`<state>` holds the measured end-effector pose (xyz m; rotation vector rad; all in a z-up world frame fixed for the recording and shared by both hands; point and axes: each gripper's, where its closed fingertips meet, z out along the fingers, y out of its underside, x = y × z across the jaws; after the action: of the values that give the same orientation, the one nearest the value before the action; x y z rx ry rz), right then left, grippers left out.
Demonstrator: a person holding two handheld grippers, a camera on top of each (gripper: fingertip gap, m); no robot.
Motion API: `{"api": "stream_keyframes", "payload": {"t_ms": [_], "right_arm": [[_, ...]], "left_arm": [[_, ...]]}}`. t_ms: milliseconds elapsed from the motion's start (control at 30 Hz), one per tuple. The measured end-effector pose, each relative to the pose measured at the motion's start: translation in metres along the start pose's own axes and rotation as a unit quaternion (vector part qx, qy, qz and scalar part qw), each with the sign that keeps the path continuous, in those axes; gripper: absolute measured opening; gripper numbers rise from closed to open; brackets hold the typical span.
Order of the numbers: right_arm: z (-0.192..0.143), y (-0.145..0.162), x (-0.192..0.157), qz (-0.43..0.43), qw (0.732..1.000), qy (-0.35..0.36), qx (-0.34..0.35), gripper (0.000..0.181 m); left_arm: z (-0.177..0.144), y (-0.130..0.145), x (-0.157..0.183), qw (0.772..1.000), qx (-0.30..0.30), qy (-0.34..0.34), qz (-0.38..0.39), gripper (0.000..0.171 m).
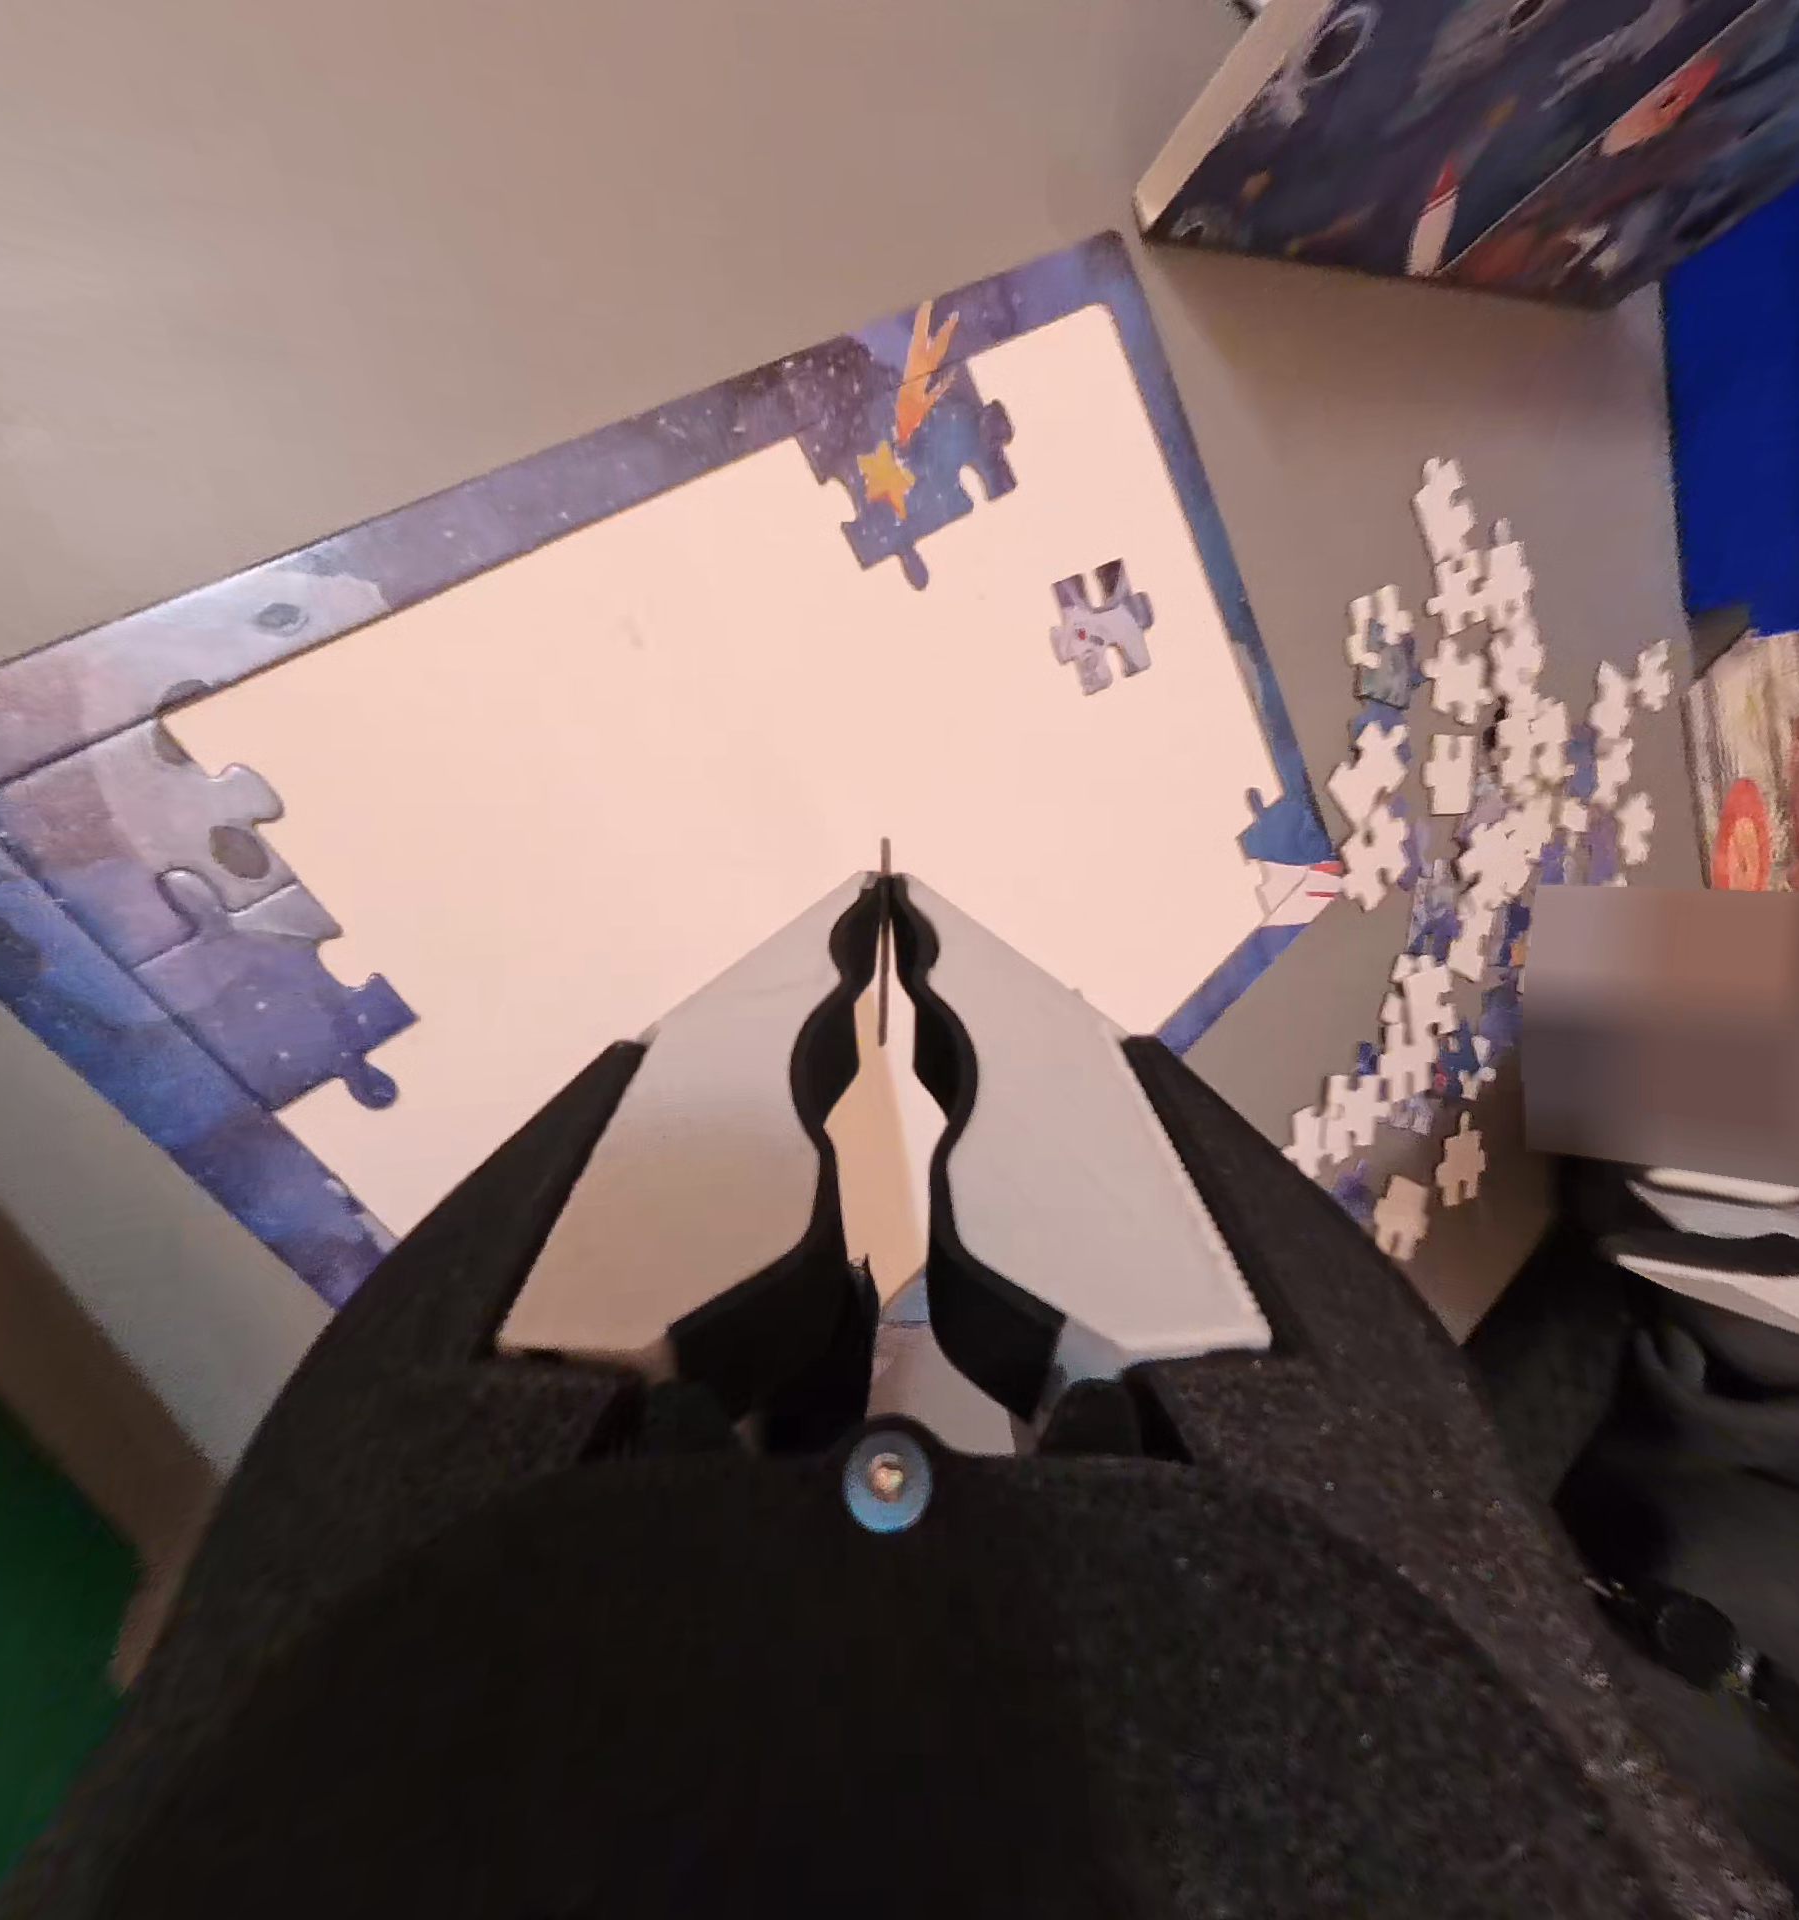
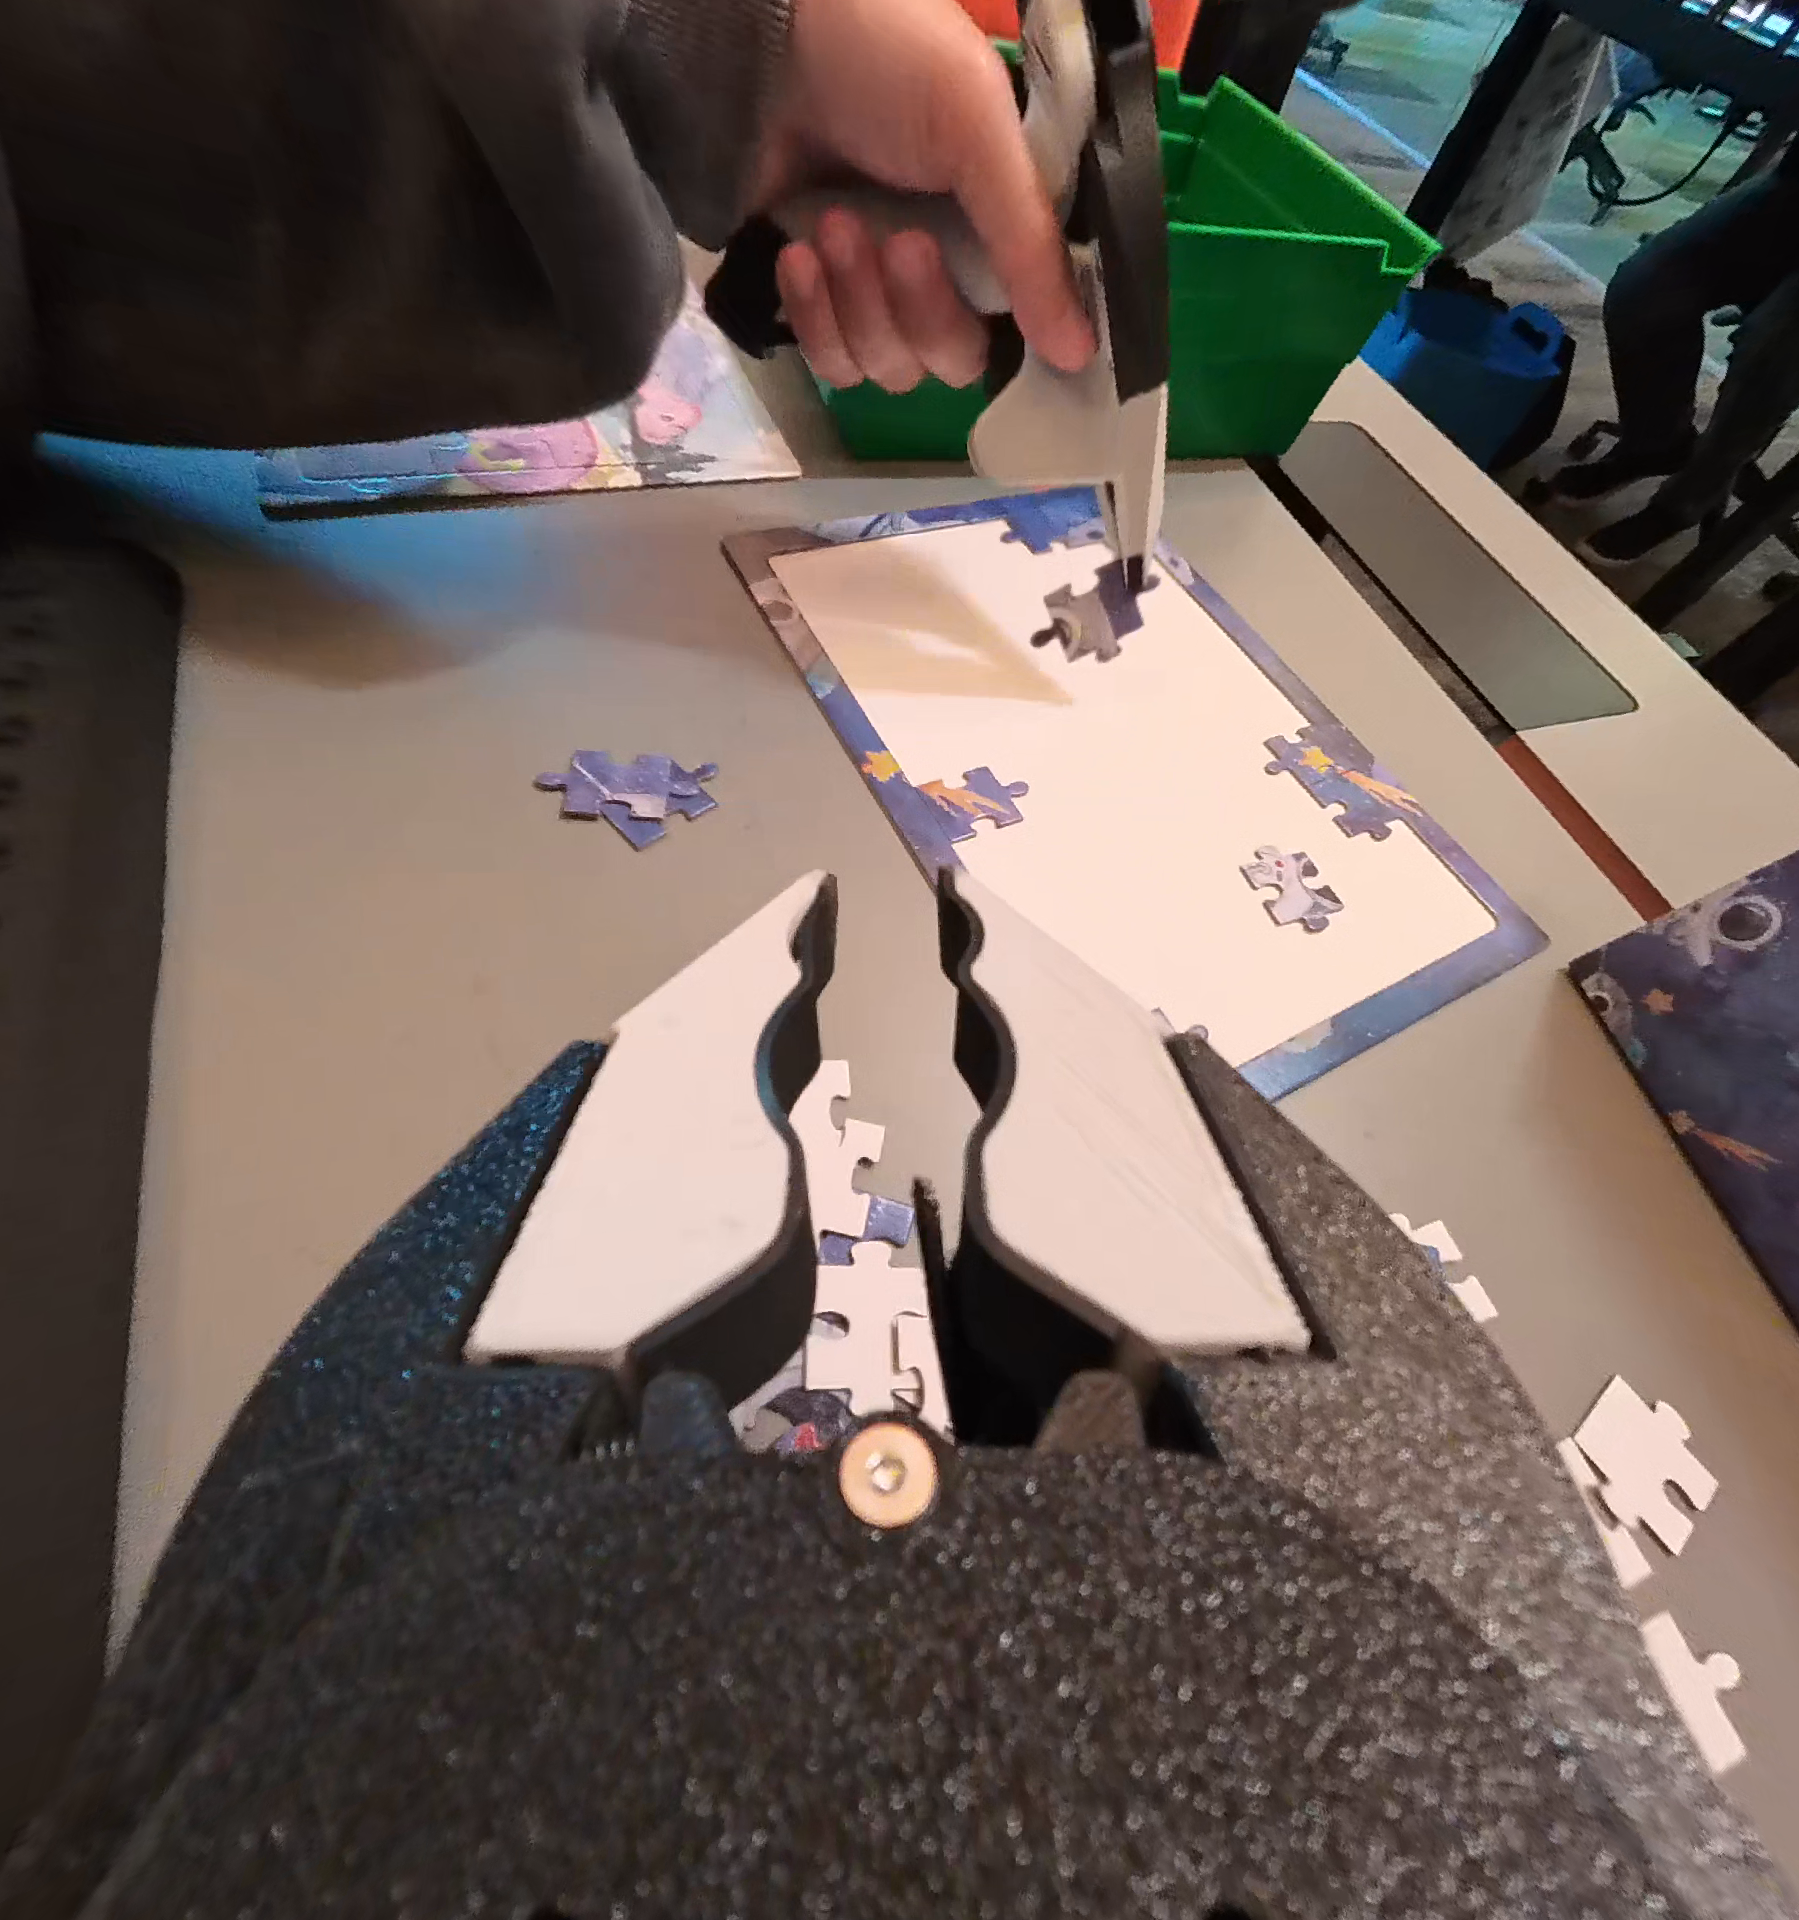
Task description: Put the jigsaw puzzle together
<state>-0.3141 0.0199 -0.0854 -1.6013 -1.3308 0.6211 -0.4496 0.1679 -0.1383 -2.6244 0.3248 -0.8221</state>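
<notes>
Bench (image 2: pixel 438 935): grey top carrying the puzzle tray (image 1: pixel 521 540), with a green bin (image 2: pixel 1279 301) sitting at its far edge.
Tray: white floor lying mostly bare; joined pieces sitting in its corners, a lone piece (image 1: pixel 1101 632) lying loose.
Left tongs (image 1: pixel 883 883): pressing together on a thin piece (image 2: pixel 1092 615), edge-on, over the tray.
Right tongs (image 2: pixel 884 883): standing apart, hovering over loose pieces (image 2: pixel 859 1247).
Box (image 1: pixel 1497 125): standing beside the tray.
Room: dark table legs showing behind.

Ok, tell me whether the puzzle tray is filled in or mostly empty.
Mostly empty. The puzzle tray shows a bare white base, with only small clusters of pieces along its edges and one loose piece inside.
</notes>
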Motion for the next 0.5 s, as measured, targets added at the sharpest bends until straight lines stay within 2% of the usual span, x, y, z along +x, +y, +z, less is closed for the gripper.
{"api": "stream_keyframes", "payload": {"t_ms": [100,300,400,500], "right_arm": [[-0.002,-0.004,0.000,0.004,1.000,-0.002,0.010,0.019],[-0.002,0.000,0.006,0.017,1.000,0.001,0.002,0.019],[-0.004,0.001,0.008,0.019,1.000,0.005,0.001,0.019],[-0.004,0.004,0.012,0.021,1.000,0.010,-0.003,0.019]], "left_arm": [[0.005,-0.002,-0.017,0.999,-0.015,-0.034,-0.001,0.001],[0.011,-0.009,-0.031,0.999,-0.031,-0.041,-0.018,0.002],[0.015,-0.007,-0.038,0.997,-0.039,-0.068,-0.006,0.012],[0.015,-0.004,-0.040,0.995,-0.042,-0.087,0.004,0.013]]}}
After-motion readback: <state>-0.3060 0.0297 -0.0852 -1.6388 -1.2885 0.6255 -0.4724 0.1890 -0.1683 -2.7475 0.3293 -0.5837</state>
